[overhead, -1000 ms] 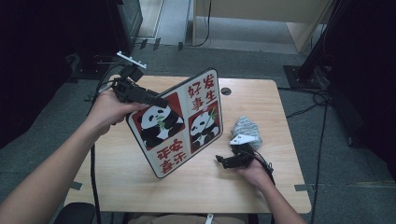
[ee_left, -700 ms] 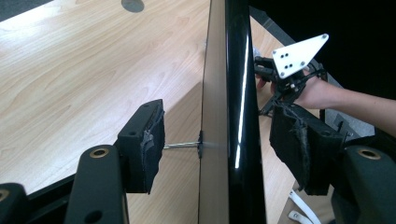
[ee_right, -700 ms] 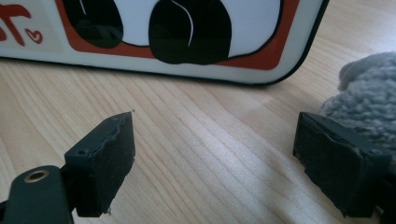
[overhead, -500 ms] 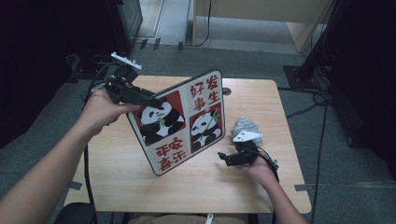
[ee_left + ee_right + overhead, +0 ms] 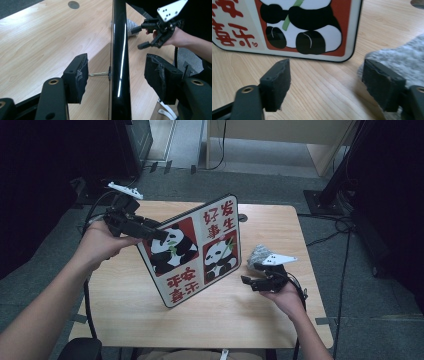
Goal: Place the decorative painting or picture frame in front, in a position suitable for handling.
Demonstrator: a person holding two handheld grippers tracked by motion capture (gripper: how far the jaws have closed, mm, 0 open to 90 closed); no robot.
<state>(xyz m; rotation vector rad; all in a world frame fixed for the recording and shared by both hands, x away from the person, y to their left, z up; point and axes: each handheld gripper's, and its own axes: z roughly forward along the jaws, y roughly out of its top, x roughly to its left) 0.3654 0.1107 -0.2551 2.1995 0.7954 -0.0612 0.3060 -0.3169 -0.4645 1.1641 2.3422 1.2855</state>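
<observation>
A board printed with pandas and red characters point(image 5: 195, 250) stands tilted on its lower edge on the wooden table point(image 5: 125, 305). My left gripper point(image 5: 159, 234) is at its upper left edge. In the left gripper view the board's black edge point(image 5: 120, 100) runs between the jaws of the left gripper point(image 5: 117, 62), with a gap on each side, so it is open. My right gripper point(image 5: 248, 282) hovers to the right of the board point(image 5: 307, 30). This right gripper point(image 5: 327, 70) is open; its jaws have just been closing, with nothing between them. A grey fluffy cloth point(image 5: 402, 60) lies by its right jaw.
The grey cloth point(image 5: 258, 254) sits near the table's right edge. A thin metal rod point(image 5: 98, 74) sticks out from the back of the board. A round cable hole point(image 5: 243, 218) marks the far side of the table. Dark floor and cables surround it.
My right gripper has lifted a little off the table and its jaws have narrowed. My left hand has drifted slightly left along the board's top edge. The board stands about as before.
</observation>
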